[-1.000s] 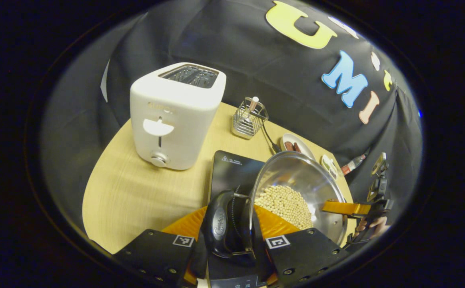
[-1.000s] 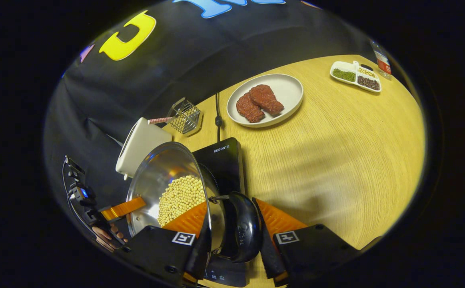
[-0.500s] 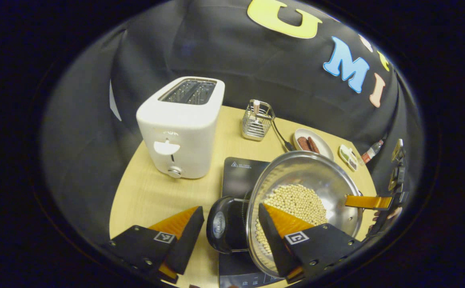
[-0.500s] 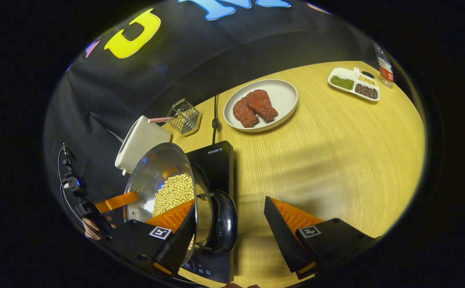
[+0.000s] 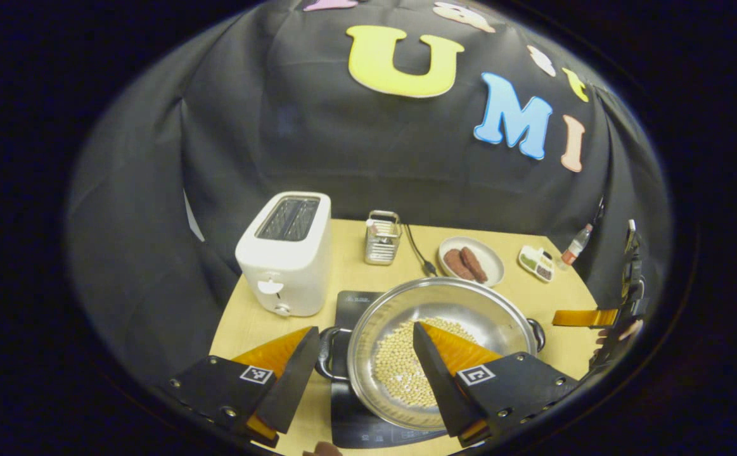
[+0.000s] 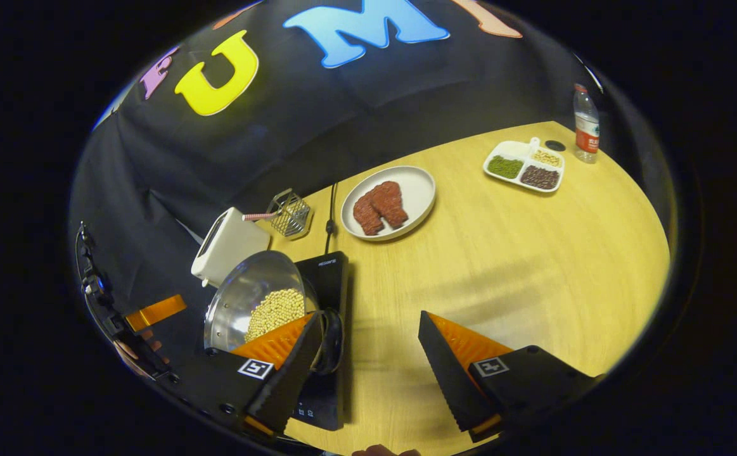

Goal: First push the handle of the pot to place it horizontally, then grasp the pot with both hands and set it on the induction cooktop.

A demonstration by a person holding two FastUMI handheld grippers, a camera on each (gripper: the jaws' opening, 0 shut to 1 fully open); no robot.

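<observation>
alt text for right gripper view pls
The right gripper, fingers open, hangs over a wooden table; at left a steel pot of beans sits on a black induction cooktop, with a plate of meat behind.

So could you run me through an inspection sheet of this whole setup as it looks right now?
Surface: round light wooden table.
Job's things: shiny steel pot with pale beans sits on the black induction cooktop.
Clutter: white toaster, wire basket, white plate of brown meat pieces, divided white tray of beans, plastic bottle.
Grippers: left gripper open, off the pot's handle; right gripper open, off the handle.
Cables: black cord runs from the cooktop to the table's back edge.
Surroundings: black cloth wall.
</observation>
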